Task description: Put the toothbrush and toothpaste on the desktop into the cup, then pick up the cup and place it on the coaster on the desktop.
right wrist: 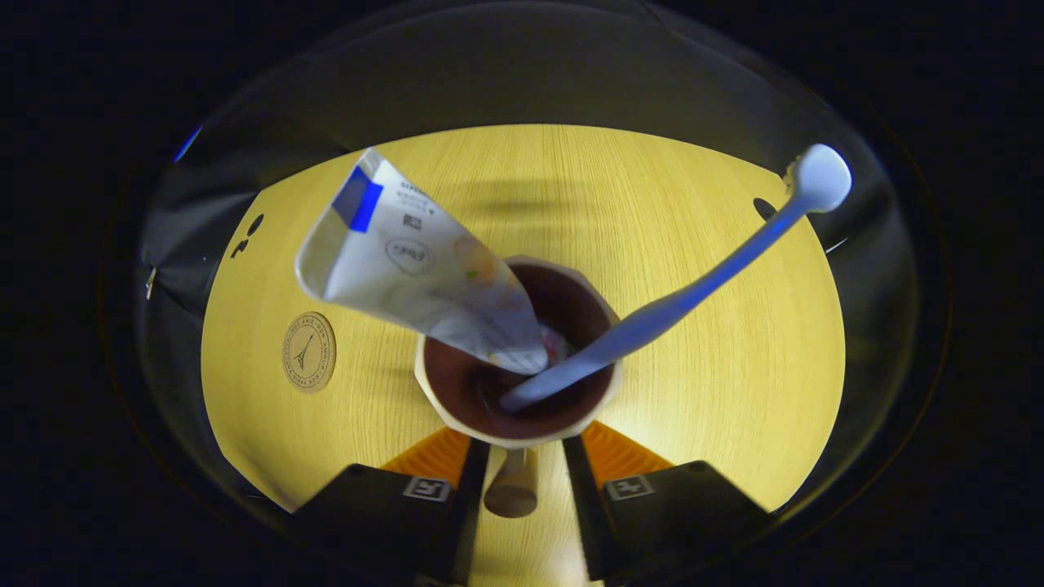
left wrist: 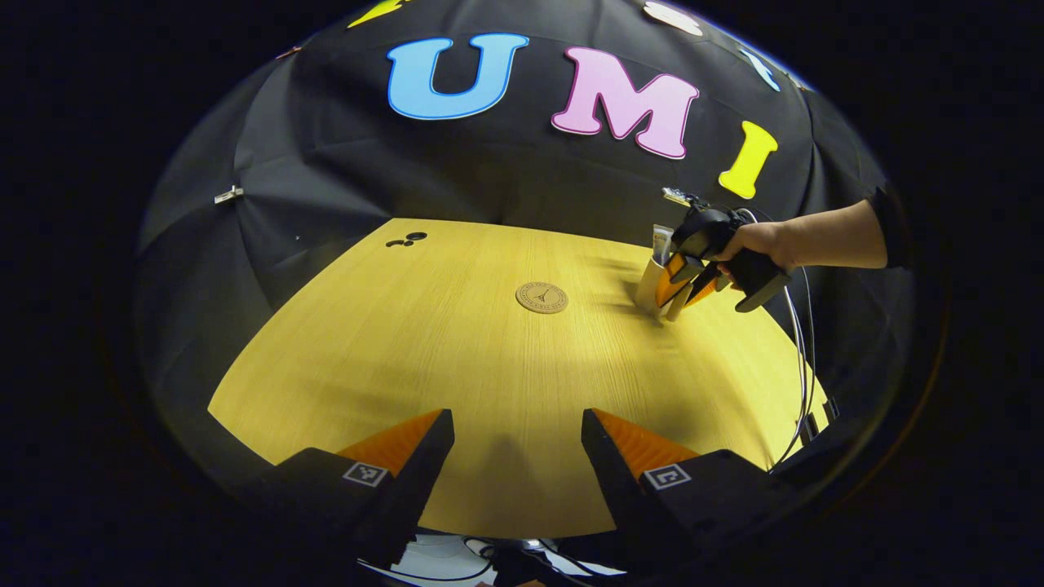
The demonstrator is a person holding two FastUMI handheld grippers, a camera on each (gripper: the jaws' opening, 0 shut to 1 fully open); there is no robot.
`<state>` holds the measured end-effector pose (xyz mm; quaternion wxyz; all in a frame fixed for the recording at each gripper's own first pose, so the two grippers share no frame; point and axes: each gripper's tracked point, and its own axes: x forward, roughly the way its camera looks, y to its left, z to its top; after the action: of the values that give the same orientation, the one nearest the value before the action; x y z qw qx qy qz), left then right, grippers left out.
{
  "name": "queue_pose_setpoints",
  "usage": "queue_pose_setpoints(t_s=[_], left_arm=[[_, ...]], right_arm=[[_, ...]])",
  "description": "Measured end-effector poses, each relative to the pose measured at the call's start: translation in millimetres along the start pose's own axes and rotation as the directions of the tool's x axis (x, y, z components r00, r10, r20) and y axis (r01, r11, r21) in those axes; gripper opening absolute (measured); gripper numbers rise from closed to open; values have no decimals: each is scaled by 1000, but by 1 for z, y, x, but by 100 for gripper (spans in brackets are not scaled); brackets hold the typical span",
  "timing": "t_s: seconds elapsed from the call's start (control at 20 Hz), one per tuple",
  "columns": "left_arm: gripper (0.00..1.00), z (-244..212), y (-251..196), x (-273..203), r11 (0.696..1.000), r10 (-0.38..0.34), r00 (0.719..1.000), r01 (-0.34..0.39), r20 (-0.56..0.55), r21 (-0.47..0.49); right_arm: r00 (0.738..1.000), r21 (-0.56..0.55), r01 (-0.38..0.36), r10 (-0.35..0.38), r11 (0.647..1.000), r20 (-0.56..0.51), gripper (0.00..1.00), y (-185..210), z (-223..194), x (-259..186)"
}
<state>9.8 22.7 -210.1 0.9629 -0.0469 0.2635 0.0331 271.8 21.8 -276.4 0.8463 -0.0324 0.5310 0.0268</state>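
A cream cup [right wrist: 517,434] with a dark inside stands on the wooden table [right wrist: 693,391]. A white toothpaste tube [right wrist: 416,269] and a pale blue toothbrush [right wrist: 693,297] lean out of it. My right gripper [right wrist: 522,444] reaches under the rim, its fingers narrowed either side of the cup's handle [right wrist: 510,489]; the tips are hidden, so contact is unclear. The round cork coaster [right wrist: 309,352] lies bare to the cup's left. In the left gripper view, my left gripper [left wrist: 518,428] hovers open near the table's front edge, the coaster [left wrist: 541,297] ahead and the cup [left wrist: 652,281] with the right gripper [left wrist: 687,287] farther right.
A hand and forearm [left wrist: 816,238] hold the right gripper from the right. Cables [left wrist: 803,359] hang off the table's right edge. Small black dots [left wrist: 408,239] lie at the far left corner. Bare tabletop [left wrist: 489,367] separates my left gripper from the coaster.
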Motion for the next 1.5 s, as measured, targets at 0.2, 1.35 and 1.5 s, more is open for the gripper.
queue_pose_setpoints(t_s=[0.2, 1.35, 1.5], left_arm=[[98, 0, -1, 2, 1000, -1, 1000, 1, -3, 7], [98, 22, 22, 20, 1000, 1, 997, -2, 74, 4], [98, 20, 28, 16, 1000, 12, 997, -12, 74, 2]], right_arm=[[1000, 10, -4, 4, 1000, -3, 30, 1, 2, 3], [993, -242, -91, 105, 966, 45, 24, 14, 20, 1], [992, -263, -111, 123, 958, 30, 24, 17, 18, 1]])
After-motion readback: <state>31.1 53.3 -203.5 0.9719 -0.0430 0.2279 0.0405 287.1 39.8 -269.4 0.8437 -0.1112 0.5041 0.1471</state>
